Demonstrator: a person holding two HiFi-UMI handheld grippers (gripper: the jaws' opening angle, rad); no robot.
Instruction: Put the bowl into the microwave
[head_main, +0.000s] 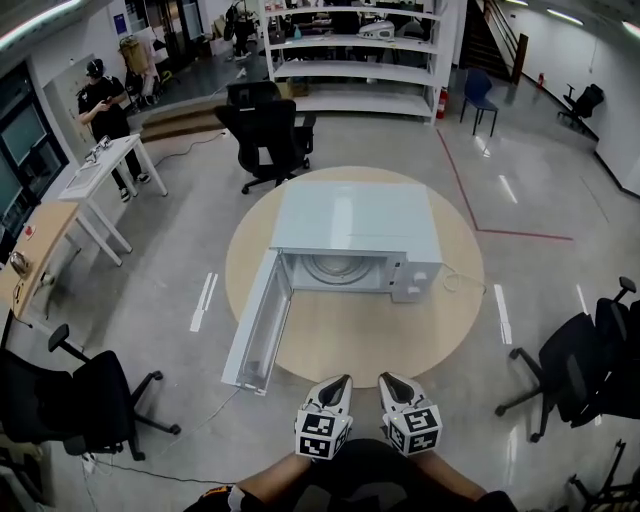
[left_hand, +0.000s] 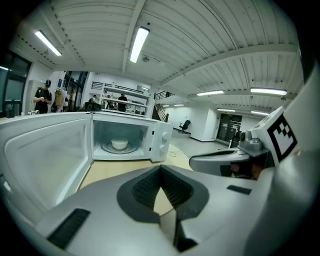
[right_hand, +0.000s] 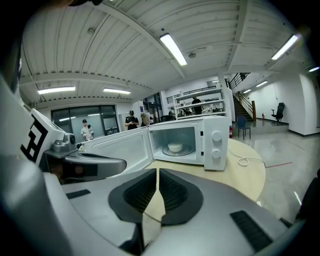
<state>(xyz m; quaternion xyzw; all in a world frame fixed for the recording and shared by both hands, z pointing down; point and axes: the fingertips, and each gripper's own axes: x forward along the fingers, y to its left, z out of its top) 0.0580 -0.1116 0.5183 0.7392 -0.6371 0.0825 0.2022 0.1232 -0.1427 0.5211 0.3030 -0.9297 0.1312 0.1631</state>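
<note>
The print that shows is the black-and-white square markers on each gripper's cube; any lettering by the two round knobs (right_hand: 216, 145) on the microwave's front panel is too small to read.

The white microwave (head_main: 350, 220) stands in the middle of a round wooden table (head_main: 350, 345), its long axis running left to right and its opening facing the near side. Its door (head_main: 262, 325) is hinged at the left and swung wide open toward the near left edge of the table. The knob panel sits at the right end of the front. A white cord (head_main: 457, 281) lies looped on the table just right of the microwave.

The bowl (left_hand: 119, 144), pale and round, stands upright with its mouth up on the glass turntable in the middle of the cavity. Being round, it has no long axis. The right gripper view shows the bowl (right_hand: 175, 147) in the same place, well apart from both grippers.

The left gripper (head_main: 341, 384) and right gripper (head_main: 386, 381) hang side by side at the near edge of the table, tips pointing toward the microwave. In its own view the left gripper (left_hand: 161, 184) has its jaws pressed together with nothing between them, and the right gripper (right_hand: 156, 187) likewise has its jaws together on nothing
</note>
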